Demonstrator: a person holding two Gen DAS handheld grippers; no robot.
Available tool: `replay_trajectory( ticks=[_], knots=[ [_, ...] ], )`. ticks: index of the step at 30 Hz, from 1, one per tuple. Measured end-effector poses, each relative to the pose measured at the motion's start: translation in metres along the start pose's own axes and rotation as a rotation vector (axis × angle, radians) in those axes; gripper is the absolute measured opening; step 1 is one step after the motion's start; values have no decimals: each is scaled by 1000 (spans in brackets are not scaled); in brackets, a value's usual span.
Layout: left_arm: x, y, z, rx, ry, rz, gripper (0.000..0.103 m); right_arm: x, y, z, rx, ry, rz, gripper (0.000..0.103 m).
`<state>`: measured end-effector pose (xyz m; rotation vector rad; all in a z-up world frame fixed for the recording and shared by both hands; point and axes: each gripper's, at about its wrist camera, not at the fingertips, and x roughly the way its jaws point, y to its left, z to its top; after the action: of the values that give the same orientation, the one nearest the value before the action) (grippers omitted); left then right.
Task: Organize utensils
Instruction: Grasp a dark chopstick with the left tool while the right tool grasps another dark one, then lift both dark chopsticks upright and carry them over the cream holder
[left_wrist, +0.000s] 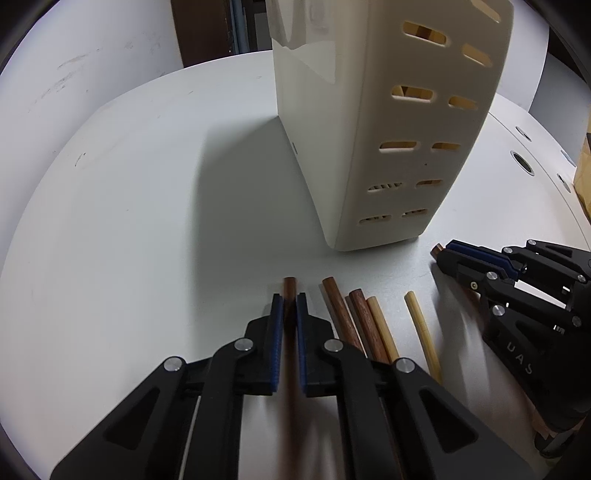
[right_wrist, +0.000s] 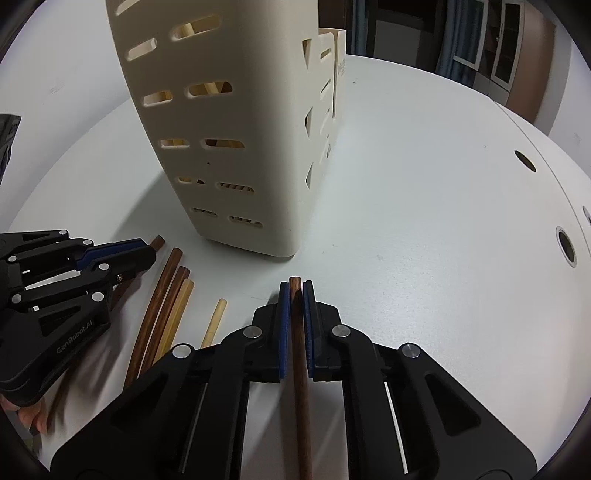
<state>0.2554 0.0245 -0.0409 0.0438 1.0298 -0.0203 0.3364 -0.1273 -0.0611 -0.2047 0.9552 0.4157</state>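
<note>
White tabletop (left_wrist: 129, 221) fills both views, round-edged, with dark cabinets and a curtain behind its far rim.

Left tongs (left_wrist: 290, 306) are closed on a dark brown chopstick (left_wrist: 290, 288), whose blunt end pokes out just past the blue pads. Right tongs (right_wrist: 294, 291) are likewise clamped on another dark chopstick (right_wrist: 301, 369), its end just clear of the tips and its shaft running back under the linkage.

Between the two tongs lie the loose sticks (left_wrist: 354, 325): two dark brown ones and a pale one side by side and touching, then one more pale stick (left_wrist: 421, 332) a little apart, nearer the right tongs. All point roughly toward the cream holder (left_wrist: 388, 147), which stands upright just beyond them, its slotted side facing the tongs, with pale sticks visible through the upper slots.

Left of the holder the tabletop is bare out to its curved edge; right of it there is open room too, up to a row of round holes (right_wrist: 565, 245) near the rim. A fingertip (right_wrist: 31, 417) shows under the left tongs.
</note>
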Motion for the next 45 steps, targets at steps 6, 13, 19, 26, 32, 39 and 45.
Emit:
replay_trajectory(
  ticks=[6,13,19,26,32,39,45],
  knots=[
    [-23,11,4,-28,-42,-13,7,-19,-2,1,1,-45,24,6],
    [-78,28,8,-87,-196,-91,7,-64,-10,8,18,-180,67,6],
    [-114,32,9,-105,-307,-102,7,-87,-16,13,25,-249,82,6],
    [-139,21,9,-117,-388,-111,7,-107,-13,12,12,-300,78,6],
    [-151,12,7,-124,-440,-101,7,-131,-9,11,17,-359,70,6],
    [-172,5,6,-102,-499,-100,7,-153,-5,21,-11,-418,83,6],
    [-185,0,15,-78,-529,-98,7,-167,-4,31,-28,-456,85,6]
  ],
)
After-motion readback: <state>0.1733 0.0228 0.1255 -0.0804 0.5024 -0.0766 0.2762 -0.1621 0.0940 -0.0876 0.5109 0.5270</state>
